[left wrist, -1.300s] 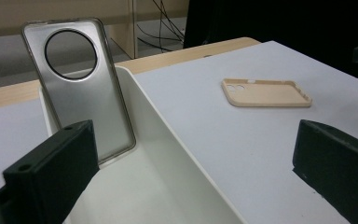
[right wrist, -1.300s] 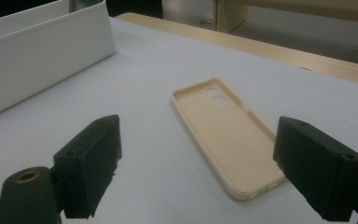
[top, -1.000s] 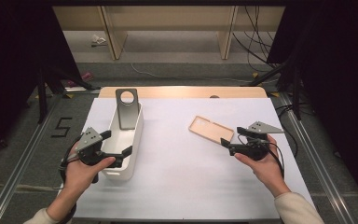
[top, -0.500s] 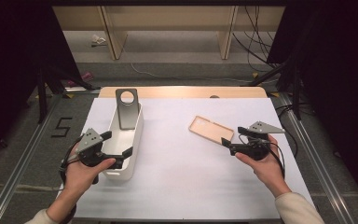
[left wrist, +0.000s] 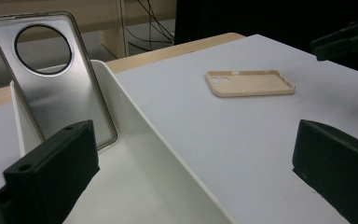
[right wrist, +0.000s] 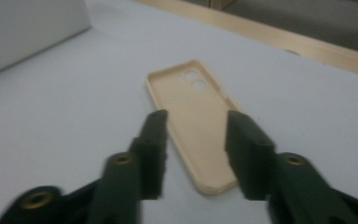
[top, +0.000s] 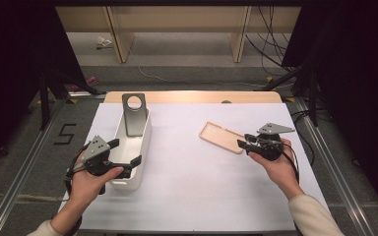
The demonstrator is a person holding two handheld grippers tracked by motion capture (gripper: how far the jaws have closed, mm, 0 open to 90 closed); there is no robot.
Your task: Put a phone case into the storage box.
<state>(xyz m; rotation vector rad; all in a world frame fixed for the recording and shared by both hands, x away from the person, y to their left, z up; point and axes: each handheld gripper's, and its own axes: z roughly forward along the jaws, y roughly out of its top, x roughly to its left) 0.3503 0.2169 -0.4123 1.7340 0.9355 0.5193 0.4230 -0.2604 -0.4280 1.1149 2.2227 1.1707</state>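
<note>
A tan phone case (top: pixel 222 137) lies hollow side up on the white table. My right gripper (top: pixel 242 143) is at its near end. In the right gripper view the jaws have just been closing, and my right gripper (right wrist: pixel 196 119) now has its pads against the long edges of the tan case (right wrist: pixel 193 107). A white bin (top: pixel 145 140) stands at the left with a grey metal plate (top: pixel 134 114), pierced by a round hole, leaning upright inside. My left gripper (top: pixel 126 151) stays open, its jaws straddling the bin's right wall (left wrist: pixel 168 158) without touching it.
The wooden table edge (top: pixel 192 96) runs along the back. Dark stands and cables (top: pixel 275 73) sit on the floor beyond the table, and a floor mark "5" (top: pixel 66 133) lies to its left. White table surface (top: pixel 192 187) spreads between the two hands.
The right gripper's jaws have narrowed onto the near end of the tan case. Both hands have hardly moved, and the left gripper is as before.
</note>
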